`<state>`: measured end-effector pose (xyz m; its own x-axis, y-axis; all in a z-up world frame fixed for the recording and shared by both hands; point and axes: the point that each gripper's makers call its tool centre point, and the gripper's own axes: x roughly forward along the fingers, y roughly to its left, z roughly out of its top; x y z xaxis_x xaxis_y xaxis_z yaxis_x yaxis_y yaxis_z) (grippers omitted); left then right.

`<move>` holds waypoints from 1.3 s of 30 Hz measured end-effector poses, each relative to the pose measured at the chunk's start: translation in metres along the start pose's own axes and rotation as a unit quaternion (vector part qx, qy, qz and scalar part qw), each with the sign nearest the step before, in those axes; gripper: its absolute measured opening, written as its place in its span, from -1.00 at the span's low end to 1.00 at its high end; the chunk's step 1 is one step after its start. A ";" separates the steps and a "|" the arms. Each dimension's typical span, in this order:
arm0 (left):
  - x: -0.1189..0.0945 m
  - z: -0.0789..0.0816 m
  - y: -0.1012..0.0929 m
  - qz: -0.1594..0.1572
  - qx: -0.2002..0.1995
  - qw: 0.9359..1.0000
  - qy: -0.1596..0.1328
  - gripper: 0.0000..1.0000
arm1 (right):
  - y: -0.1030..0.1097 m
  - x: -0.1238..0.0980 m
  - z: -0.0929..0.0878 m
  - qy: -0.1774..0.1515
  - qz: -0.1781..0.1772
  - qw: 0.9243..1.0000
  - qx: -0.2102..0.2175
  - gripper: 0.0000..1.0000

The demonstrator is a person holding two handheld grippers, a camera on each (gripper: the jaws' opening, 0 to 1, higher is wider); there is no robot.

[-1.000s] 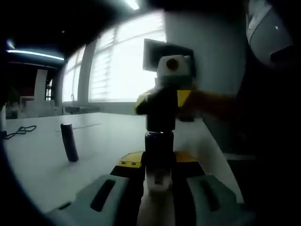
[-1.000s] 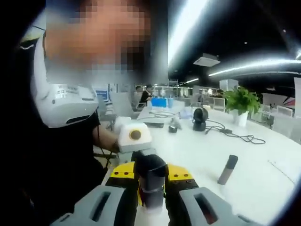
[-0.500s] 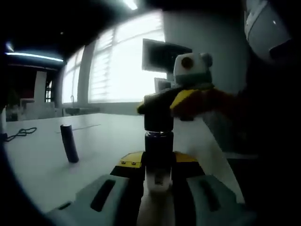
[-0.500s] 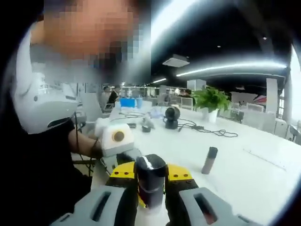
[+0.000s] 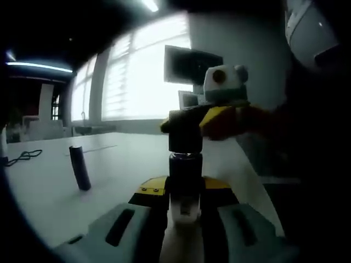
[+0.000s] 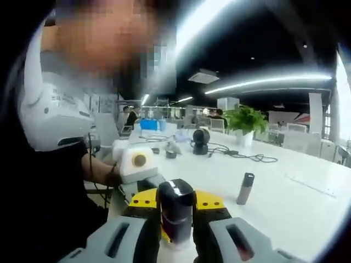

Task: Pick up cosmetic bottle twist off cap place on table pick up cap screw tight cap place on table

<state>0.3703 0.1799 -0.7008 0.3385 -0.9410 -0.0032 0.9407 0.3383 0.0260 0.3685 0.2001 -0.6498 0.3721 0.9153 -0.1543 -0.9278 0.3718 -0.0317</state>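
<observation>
Both tongs meet on one bottle held above the white surface. Left tongs are clamped on the pale bottle low down, keeping it upright and steady. Right tongs are closed round the black cap on top, coming in from the opposite side so the cap can be turned against the fixed body; I judge this to be the twisting step, and I cannot tell whether it is loosening or tightening. A dark tube stands alone on the surface, well apart. Smaller things sit farther off: a potted plant and loose cables.
</observation>
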 end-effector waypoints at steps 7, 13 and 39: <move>0.000 0.000 0.000 0.000 -0.003 1.000 0.001 -0.77 | -0.001 0.002 0.000 -0.001 0.020 1.000 -0.001 -0.68; 0.000 0.000 0.001 0.001 -0.003 1.000 0.000 -0.77 | 0.001 0.002 0.001 0.000 0.031 0.999 0.008 -0.62; 0.001 0.000 0.001 0.001 -0.004 1.000 0.000 -0.77 | 0.001 -0.009 0.000 -0.010 0.058 0.998 0.013 -0.55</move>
<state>0.3719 0.1795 -0.7011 0.3412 -0.9400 -0.0038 0.9399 0.3411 0.0182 0.3643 0.1926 -0.6483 0.2628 0.9551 -0.1364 -0.9637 0.2669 0.0119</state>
